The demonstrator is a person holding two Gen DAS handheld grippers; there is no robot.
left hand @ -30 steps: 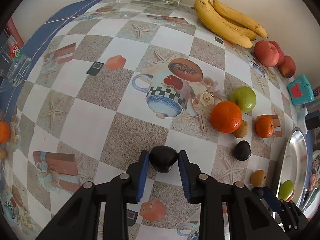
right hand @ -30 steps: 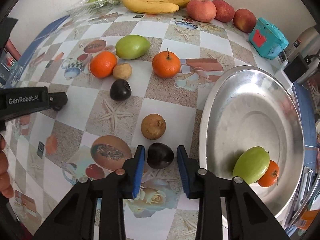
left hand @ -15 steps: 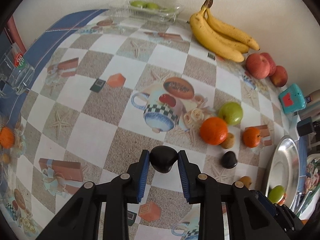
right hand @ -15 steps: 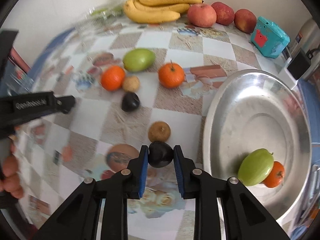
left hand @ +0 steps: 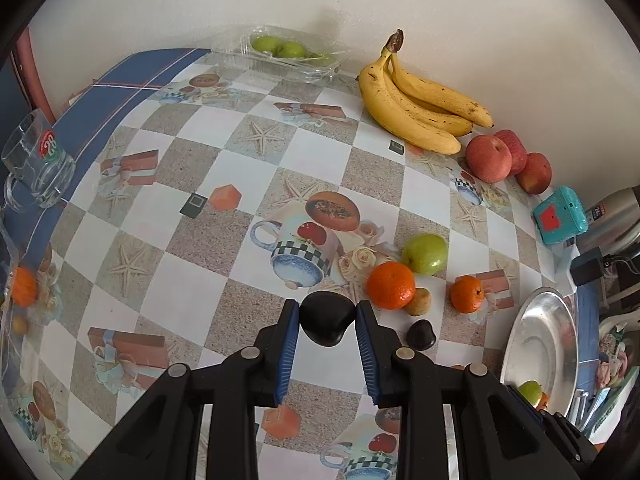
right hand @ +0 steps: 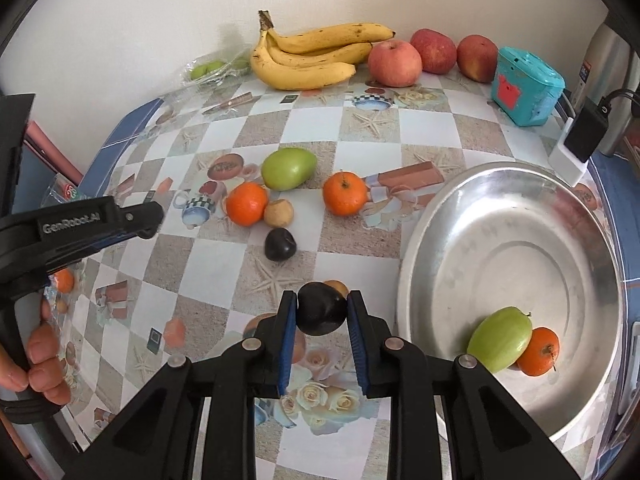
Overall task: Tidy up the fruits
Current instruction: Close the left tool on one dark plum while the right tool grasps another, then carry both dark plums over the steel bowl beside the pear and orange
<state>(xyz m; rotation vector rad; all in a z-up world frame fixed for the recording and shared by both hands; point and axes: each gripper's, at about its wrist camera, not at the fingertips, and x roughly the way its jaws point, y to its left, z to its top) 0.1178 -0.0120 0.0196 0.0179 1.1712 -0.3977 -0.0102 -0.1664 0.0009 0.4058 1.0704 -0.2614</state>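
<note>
My left gripper (left hand: 327, 322) is shut on a dark plum (left hand: 327, 320), held above the patterned tablecloth. My right gripper (right hand: 322, 314) is shut on another dark plum (right hand: 321, 309), lifted just left of the steel tray (right hand: 520, 200). The tray holds a green fruit (right hand: 500, 338) and an orange (right hand: 538, 351). On the cloth lie a third dark plum (right hand: 280, 244), two oranges (right hand: 345, 193) (right hand: 246, 203), a green fruit (right hand: 288, 168), and a small brown fruit (right hand: 279, 213). Another brown fruit (right hand: 338, 286) peeks from behind the right plum. The left gripper's body (right hand: 96, 224) shows at the right wrist view's left edge.
Bananas (right hand: 312, 56) and three red apples (right hand: 394, 62) line the back wall. A clear box of green fruit (left hand: 280, 50) stands at the back. A teal box (right hand: 526, 86) and a charger (right hand: 580, 140) sit behind the tray. A glass mug (left hand: 36, 164) stands at the far left.
Both grippers have risen with their plums, so the table looks farther away. The right jaws closed onto their plum and lifted it off the cloth, away from the brown fruit.
</note>
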